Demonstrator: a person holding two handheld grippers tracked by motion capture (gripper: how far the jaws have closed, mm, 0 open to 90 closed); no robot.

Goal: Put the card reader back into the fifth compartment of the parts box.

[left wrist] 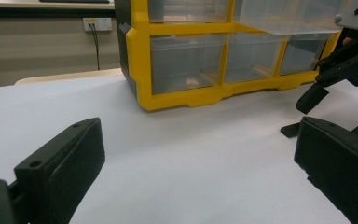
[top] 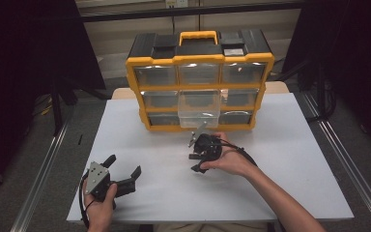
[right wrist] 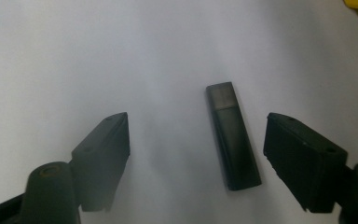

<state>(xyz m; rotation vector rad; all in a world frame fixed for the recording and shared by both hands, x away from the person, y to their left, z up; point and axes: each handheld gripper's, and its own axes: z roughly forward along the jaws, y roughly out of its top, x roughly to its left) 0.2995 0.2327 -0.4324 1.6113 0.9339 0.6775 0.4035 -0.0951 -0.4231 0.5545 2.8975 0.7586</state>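
Seen from the high view: a yellow-and-black drawer cabinet [top: 199, 79] standing at the far edge of the white table [top: 280, 164], its middle clear drawer [top: 199, 108] pulled out toward the near side; right gripper [top: 199, 155] held just in front of that drawer, pointing steeply down at the table; left gripper [top: 123, 170] resting near the front-left corner, jaws spread wide with nothing between them. Not made out from up there, hidden under the right hand [top: 229, 162]: a small dark stick-shaped thing, like a USB stick [right wrist: 233, 135], plain in the right gripper view, lying flat on the bare white surface. Placed between the two black jaws of the right gripper [right wrist: 196, 154], nearer the jaw at the right of that view, touching neither; jaws parted, pressing on nothing. Long axis of the stick running roughly along the jaws, slightly slanted. From the left gripper view: cabinet's lower row of clear drawers [left wrist: 186, 63] seen from low down, the opened drawer [left wrist: 284, 16] overhanging above, and the right gripper [left wrist: 317, 95] tilted down just before it, well apart from the left gripper's own jaws.
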